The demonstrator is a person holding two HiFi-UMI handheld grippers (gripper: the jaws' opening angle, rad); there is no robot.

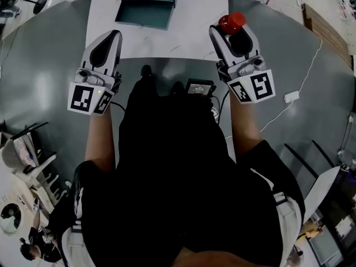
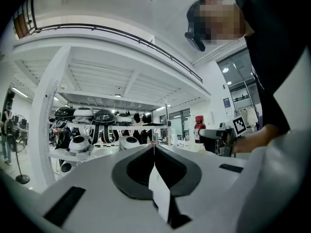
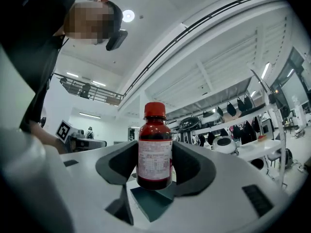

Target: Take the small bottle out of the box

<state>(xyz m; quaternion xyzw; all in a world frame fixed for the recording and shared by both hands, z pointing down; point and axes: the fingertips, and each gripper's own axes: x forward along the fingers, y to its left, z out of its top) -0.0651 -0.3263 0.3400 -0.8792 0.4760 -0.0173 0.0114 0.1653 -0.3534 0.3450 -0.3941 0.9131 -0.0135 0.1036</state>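
Observation:
The small bottle point(image 1: 232, 22), dark red with a red cap and a pale label, is upright between the jaws of my right gripper point(image 1: 231, 28), which is shut on it. In the right gripper view the bottle point(image 3: 155, 152) fills the middle, both pads against its sides, held in the air. The teal box point(image 1: 146, 20) lies open on the white table point(image 1: 197, 15), ahead and left of the bottle; the box point(image 3: 148, 203) shows below the held bottle. My left gripper point(image 1: 114, 34) is level beside it, shut and empty, jaws meeting at the tip point(image 2: 154, 147). The bottle point(image 2: 199, 129) appears off to its right.
Grey floor surrounds the white table. A white cable with an adapter point(image 1: 291, 97) runs across the floor on the right. A fan point(image 1: 39, 3) stands at the far left. Shelves of round helmets point(image 2: 92, 115) line the room behind.

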